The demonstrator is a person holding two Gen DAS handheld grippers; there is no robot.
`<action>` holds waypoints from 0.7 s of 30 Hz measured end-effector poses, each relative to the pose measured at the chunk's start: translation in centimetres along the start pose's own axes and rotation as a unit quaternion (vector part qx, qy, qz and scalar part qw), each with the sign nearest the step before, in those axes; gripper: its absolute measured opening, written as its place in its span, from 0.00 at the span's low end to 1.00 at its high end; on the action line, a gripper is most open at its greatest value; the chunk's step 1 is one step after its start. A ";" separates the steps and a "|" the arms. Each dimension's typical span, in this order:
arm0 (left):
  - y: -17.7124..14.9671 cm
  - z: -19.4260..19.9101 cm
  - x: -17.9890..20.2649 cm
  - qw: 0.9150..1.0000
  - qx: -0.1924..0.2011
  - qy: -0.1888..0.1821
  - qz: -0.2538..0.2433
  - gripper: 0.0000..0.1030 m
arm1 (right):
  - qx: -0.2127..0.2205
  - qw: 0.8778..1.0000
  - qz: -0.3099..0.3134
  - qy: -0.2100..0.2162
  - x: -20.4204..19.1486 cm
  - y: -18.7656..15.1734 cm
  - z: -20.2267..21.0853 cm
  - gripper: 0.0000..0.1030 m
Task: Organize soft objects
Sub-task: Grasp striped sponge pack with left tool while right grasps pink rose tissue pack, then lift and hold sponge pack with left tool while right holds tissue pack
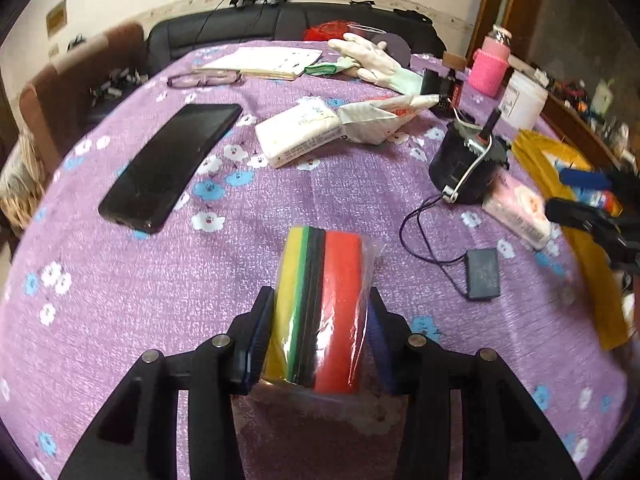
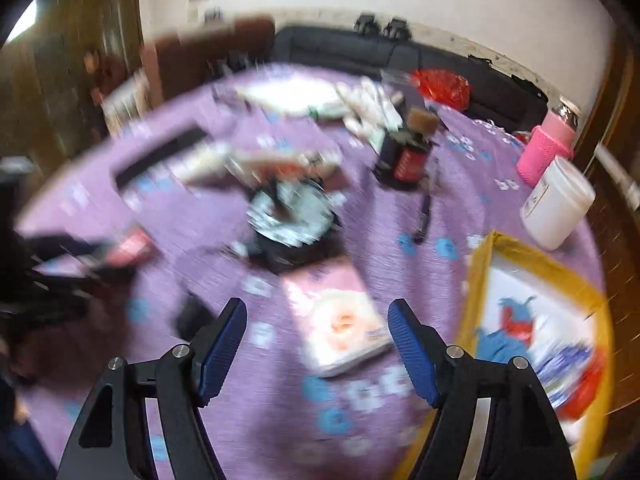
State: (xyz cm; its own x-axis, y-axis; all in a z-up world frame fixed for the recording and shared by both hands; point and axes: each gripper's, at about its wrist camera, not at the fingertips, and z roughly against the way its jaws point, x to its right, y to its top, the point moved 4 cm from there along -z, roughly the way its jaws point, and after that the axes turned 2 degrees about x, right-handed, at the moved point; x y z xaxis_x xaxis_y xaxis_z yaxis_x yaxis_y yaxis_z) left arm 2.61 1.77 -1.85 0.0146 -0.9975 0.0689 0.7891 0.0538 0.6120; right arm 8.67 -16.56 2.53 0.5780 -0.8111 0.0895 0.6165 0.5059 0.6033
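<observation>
Left gripper (image 1: 320,332) clamping a plastic-wrapped sponge pack (image 1: 322,312), blue pads pressing on its yellow side and its red side, pack standing on edge above the purple flowered tablecloth (image 1: 160,300). Right gripper (image 2: 318,344) standing released, jaws wide apart with nothing pressed between them, hovering over a pink tissue packet (image 2: 340,320) lying flat on the cloth; right-wrist view heavily blurred.

Spreading across both views, largest first: tablecloth covering the whole table, dotted with white and blue flowers. Running along the far edge, a black sofa (image 1: 248,28). Lying near the right edge of the table, a yellow-bordered bag (image 2: 536,312) with a white, blue and red print. Resting well to the left of the sponge pack, a black phone (image 1: 172,168), face up. Sitting beyond the sponge pack, a white tissue pack (image 1: 300,132), touching a crumpled white wrapper (image 1: 380,116). Lying farther back, a white glove (image 1: 372,60) beside an open booklet (image 1: 264,62) and a pair of glasses (image 1: 204,79). Standing at the right, a black round alarm clock (image 1: 464,164) just beside the pink tissue packet, with a thin dark cord trailing to a small dark box (image 1: 483,274). Standing near the far right corner, a white tub (image 1: 524,100) next to a pink bottle (image 1: 490,66).
</observation>
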 end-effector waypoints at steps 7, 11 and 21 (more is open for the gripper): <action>-0.2 0.1 0.1 1.000 0.004 0.001 -0.005 0.42 | -0.080 0.996 -0.020 0.026 1.6 -0.3 -4.8 0.68; -0.2 0.1 0.1 1.000 0.004 0.001 -0.005 0.42 | -0.073 0.996 -0.037 0.019 1.1 -1.5 -4.7 0.56; -0.1 -0.2 0.5 1.000 0.006 0.006 -0.016 0.47 | 0.011 0.982 -0.183 -0.048 -0.7 -5.3 -1.7 0.55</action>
State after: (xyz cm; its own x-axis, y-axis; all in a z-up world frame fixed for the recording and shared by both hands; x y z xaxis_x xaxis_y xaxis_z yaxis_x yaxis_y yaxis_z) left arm 2.65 1.25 -1.98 -0.0040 -0.9992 0.0394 0.7824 0.0214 0.6225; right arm 5.83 -18.17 -2.06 0.2666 -0.9618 -0.0622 0.7609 0.1704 0.6261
